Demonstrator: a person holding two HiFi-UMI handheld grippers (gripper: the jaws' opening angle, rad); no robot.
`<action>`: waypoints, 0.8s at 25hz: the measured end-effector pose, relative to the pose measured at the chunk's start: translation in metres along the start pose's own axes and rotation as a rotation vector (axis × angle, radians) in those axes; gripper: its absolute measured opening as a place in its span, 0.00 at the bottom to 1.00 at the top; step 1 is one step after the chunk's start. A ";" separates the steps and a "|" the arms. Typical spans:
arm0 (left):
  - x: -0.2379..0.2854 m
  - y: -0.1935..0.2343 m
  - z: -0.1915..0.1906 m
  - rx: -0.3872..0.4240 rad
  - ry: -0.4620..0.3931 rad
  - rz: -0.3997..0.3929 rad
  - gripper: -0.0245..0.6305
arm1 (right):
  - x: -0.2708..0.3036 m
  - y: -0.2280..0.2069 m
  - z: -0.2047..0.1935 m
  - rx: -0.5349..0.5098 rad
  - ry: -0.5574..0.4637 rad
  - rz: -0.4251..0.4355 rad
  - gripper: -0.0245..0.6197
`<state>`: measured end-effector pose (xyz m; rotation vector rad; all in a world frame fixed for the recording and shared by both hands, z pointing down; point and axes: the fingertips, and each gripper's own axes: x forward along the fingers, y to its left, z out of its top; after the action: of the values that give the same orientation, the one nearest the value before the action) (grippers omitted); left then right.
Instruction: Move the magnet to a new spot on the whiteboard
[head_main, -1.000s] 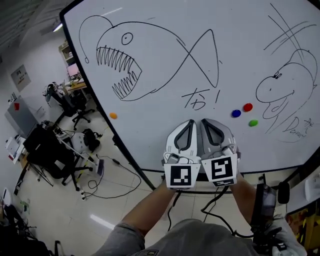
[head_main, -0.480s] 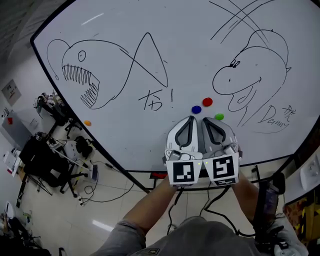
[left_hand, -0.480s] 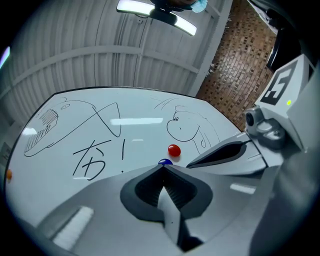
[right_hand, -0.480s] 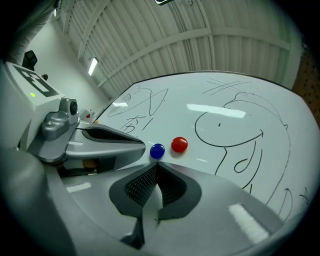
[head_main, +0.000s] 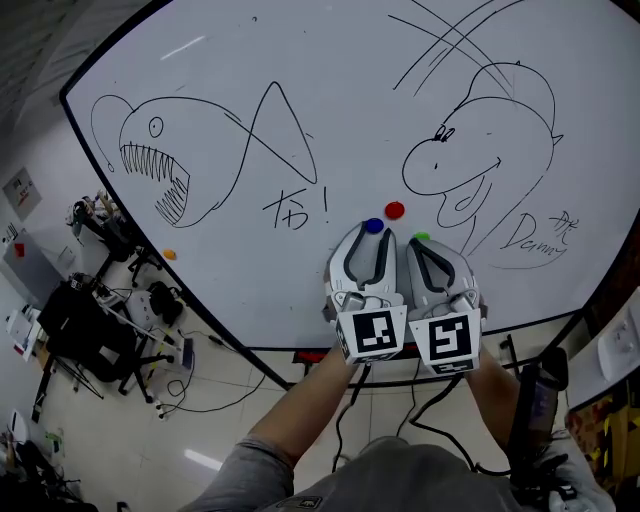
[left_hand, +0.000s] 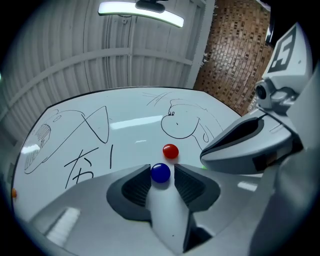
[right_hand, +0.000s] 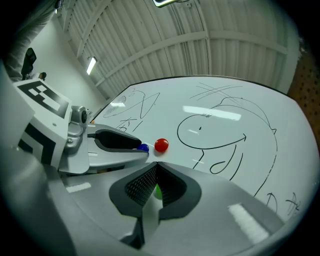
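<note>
The left gripper (left_hand: 161, 168), its 2 jaws having just opened wide, brackets without pinching the blue magnet (left_hand: 160, 173), which sits dead ahead on the whiteboard (left_hand: 125, 132), nearer it than the right gripper (right_hand: 155, 166) (jaws together).

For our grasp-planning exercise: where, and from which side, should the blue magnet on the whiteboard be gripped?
Probably best to grip the blue magnet by its round rim, on opposite sides, coming straight at the whiteboard face, since it is a low dome lying flat on it. The left gripper, whose jaws have just been opening, has it between them.
</note>
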<state>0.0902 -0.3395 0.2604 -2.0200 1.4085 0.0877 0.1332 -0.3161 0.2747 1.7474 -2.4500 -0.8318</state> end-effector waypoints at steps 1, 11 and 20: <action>0.002 0.000 -0.001 0.007 0.006 0.010 0.24 | -0.001 -0.001 0.001 -0.002 -0.001 -0.001 0.05; 0.001 0.008 -0.003 -0.032 0.029 0.020 0.22 | 0.000 0.004 0.008 -0.010 -0.016 0.016 0.05; -0.017 0.042 -0.017 -0.071 0.056 0.042 0.22 | 0.019 0.041 0.020 -0.012 -0.031 0.073 0.05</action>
<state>0.0420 -0.3435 0.2604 -2.0652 1.5022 0.1011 0.0842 -0.3153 0.2692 1.6429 -2.5058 -0.8708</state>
